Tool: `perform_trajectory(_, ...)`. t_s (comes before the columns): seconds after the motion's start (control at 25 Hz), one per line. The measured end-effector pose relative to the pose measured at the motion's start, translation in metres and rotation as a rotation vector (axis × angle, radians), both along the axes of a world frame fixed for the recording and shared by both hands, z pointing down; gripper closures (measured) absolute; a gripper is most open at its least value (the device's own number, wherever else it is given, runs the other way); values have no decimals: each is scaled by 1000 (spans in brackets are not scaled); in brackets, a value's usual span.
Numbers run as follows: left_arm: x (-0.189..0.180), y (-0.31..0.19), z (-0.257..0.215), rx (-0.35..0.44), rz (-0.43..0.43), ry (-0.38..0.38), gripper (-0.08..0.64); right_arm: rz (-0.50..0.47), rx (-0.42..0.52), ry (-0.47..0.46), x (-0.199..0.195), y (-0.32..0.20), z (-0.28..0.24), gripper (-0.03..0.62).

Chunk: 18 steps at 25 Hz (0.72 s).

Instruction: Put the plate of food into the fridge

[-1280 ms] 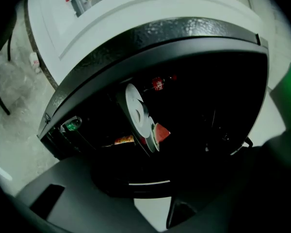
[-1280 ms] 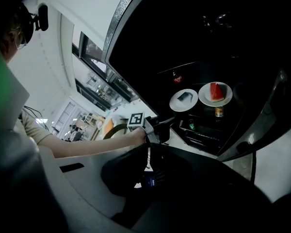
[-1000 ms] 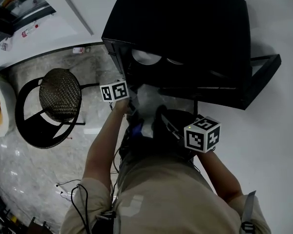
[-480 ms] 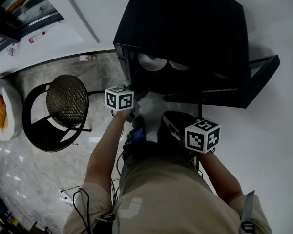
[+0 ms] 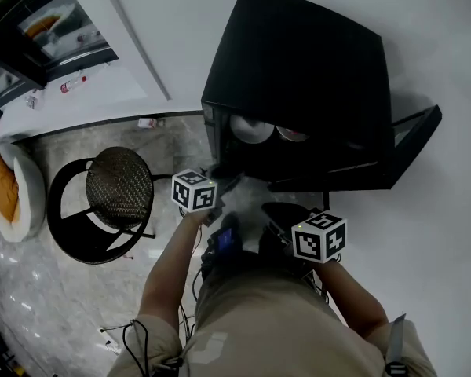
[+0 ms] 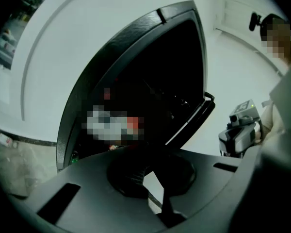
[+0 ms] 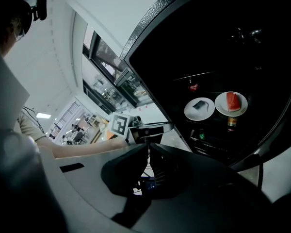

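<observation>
Both plates rest on a shelf inside the fridge (image 5: pixel 306 77). The plate of red food (image 7: pixel 231 104) is nearer the fridge's hinge side and the plate with a grey piece (image 7: pixel 199 108) nearer its free side, seemingly placed to clear the door. Your left hand-held gripper (image 6: pixel 151 165) and right hand-held gripper (image 7: pixel 148 144) hang outside the fridge's mouth, jaws together on nothing. The door (image 5: pixel 412 140) stands wide; its swing looks unobstructed.

My shirt (image 5: pixel 259 320) is khaki and short-sleeved; black cables (image 5: pixel 130 330) loop at seven o'clock. The left gripper (image 6: pixel 151 164) and right gripper (image 7: pixel 148 148) are dark grey, each topped by a white marker cube (image 5: pixel 319 236) with black squares.
</observation>
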State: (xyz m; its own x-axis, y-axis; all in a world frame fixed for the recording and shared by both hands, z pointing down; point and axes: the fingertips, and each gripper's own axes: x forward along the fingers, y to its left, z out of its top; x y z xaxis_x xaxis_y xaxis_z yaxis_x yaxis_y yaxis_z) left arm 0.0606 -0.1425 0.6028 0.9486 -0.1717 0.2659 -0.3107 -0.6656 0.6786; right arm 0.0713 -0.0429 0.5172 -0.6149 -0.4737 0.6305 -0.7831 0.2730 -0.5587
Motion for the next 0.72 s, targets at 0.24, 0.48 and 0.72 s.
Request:
perform_trajectory(0.24, -1, 27, -40, 149, 167, 18, 549, 27, 15, -21, -5, -5, -7, 565)
perform_trajectory(0.48, -6, 32, -70, 201, 186, 50, 550, 0, 53, 40, -10, -2, -13, 565)
perform_trajectory(0.72, -8, 41, -99, 279, 170, 94, 551, 19, 94, 106, -5, 2, -20, 565)
